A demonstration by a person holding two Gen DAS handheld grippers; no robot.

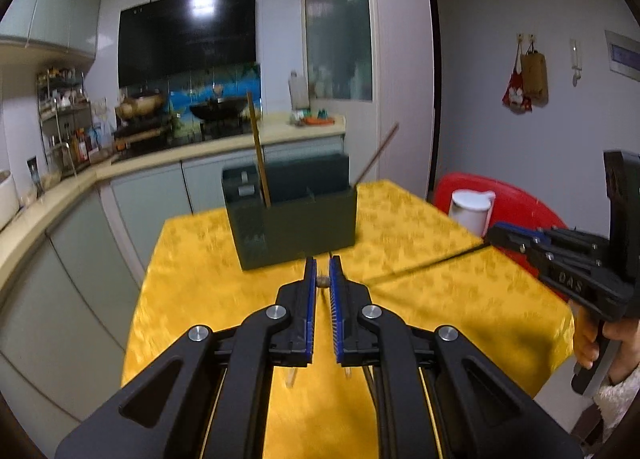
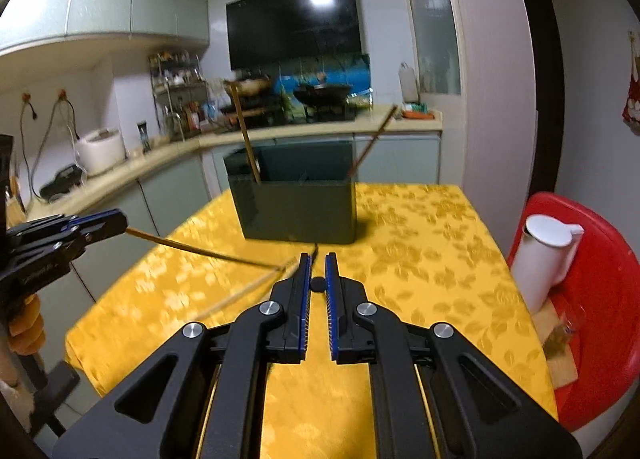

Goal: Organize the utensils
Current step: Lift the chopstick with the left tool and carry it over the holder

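A dark green utensil holder (image 1: 296, 227) (image 2: 296, 211) stands on the yellow table. One brown chopstick (image 1: 258, 155) stands upright in its left part and another (image 1: 376, 155) leans out to the right. My left gripper (image 1: 323, 263) (image 2: 122, 225) is shut on a brown chopstick (image 2: 200, 251), which shows end-on (image 1: 323, 282) in the left wrist view. My right gripper (image 2: 318, 259) (image 1: 490, 235) is shut on a dark chopstick (image 1: 420, 265), whose round end (image 2: 319, 283) sits between the pads. Both grippers hover above the table, short of the holder.
A white lidded jug (image 1: 470, 211) (image 2: 544, 255) stands on a red plastic stool (image 2: 600, 319) to the right of the table (image 2: 420, 259). A kitchen counter with a stove and pots (image 1: 224, 127) runs behind. A pale blurred streak (image 2: 240, 295) lies on the cloth.
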